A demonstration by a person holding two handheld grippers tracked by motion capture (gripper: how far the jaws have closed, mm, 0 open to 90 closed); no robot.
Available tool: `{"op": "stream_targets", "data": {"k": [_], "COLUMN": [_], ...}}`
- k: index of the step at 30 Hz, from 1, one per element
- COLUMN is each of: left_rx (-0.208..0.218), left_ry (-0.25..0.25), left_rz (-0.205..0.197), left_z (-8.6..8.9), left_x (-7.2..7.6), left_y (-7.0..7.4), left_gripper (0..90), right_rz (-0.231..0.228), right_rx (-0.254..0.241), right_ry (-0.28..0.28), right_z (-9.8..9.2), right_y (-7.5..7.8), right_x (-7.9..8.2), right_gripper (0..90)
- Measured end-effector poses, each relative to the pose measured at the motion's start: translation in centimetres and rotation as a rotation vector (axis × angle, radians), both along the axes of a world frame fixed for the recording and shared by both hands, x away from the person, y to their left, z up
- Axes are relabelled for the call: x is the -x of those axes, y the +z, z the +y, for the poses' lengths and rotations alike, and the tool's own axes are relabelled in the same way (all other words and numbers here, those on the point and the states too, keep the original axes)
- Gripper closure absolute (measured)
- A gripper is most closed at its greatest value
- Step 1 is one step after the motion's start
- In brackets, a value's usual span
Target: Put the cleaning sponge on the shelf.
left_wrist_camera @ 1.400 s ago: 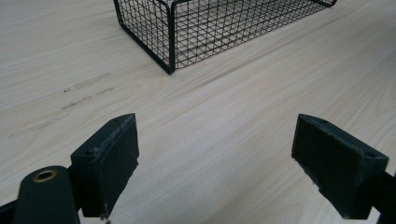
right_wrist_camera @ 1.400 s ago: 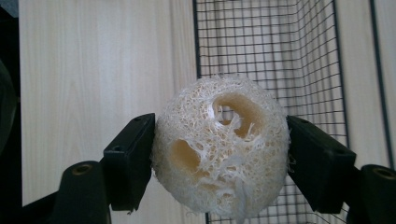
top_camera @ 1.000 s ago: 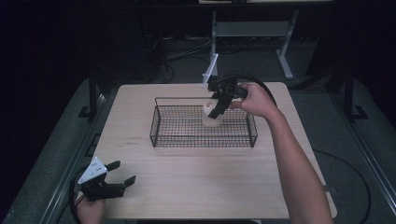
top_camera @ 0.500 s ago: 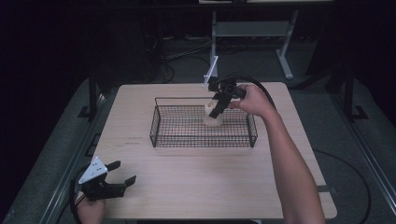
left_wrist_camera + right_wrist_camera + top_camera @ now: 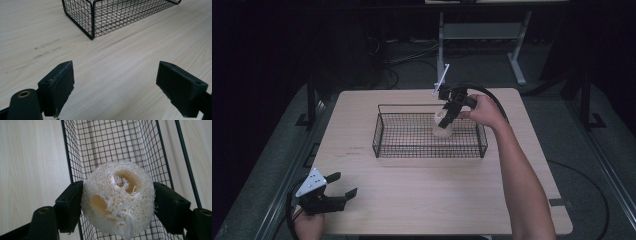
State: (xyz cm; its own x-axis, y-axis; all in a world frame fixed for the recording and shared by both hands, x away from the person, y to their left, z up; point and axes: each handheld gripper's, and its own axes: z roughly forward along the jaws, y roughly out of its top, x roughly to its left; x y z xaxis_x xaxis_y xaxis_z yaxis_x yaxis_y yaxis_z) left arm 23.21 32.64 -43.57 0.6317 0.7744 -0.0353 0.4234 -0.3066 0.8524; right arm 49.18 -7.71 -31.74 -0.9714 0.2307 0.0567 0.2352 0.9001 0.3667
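Dark floor and cables surround the pale wooden tabletop (image 5: 412, 200). At its near left corner the left hand-held gripper (image 5: 343, 191) rests with its jaws spread wide and nothing between them. Toward the middle stands the black wire basket (image 5: 382, 137). Over its right part the right hand-held gripper (image 5: 445, 120) clamps a loofah sponge (image 5: 117, 200), pale, fibrous, round, with hollow channels. I judge the placing step is in hand; next it needs lowering and release.

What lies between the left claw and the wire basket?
Bare wooden tabletop only. The left gripper view shows it running from the open left claw to the wire basket.
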Motion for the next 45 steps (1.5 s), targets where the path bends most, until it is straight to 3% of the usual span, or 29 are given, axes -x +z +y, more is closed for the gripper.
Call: {"op": "stream_targets", "data": {"k": [5,20,24,28,36,42,45], "left_rx": [0.001,0.002,0.001,0.005,0.005,0.003,0.002], "left_ry": [0.0,0.0,0.0,0.0,0.001,-0.001,-0.001], "left_rz": [0.0,-0.001,-0.001,-0.001,-0.002,-0.001,-0.001], "left_z": [0.0,0.0,0.1,0.1,0.1,0.0,0.0], "left_x": [0.0,0.0,0.1,0.1,0.1,0.1,0.1], "left_y": [0.0,0.0,0.1,0.1,0.1,0.1,0.1], "left_gripper": [13.7,13.7,13.7,13.7,13.7,13.7,13.7], "right_rz": [0.002,0.001,0.005,0.012,0.027,0.033,0.036], "right_rx": [0.023,0.028,0.037,0.008,0.054,0.016,0.041], "right_ry": [-0.001,0.004,0.002,-0.014,-0.022,-0.036,-0.036], "right_z": [0.1,0.6,0.6,0.3,0.2,-0.3,-0.3], "right_y": [-0.5,-1.4,-1.9,-2.4,-3.7,-4.2,-4.8], "right_x": [-0.1,-0.1,-0.2,-0.3,-0.5,-0.5,-0.5], "right_gripper": [28.2,28.1,28.1,28.1,28.1,28.1,28.1]}}
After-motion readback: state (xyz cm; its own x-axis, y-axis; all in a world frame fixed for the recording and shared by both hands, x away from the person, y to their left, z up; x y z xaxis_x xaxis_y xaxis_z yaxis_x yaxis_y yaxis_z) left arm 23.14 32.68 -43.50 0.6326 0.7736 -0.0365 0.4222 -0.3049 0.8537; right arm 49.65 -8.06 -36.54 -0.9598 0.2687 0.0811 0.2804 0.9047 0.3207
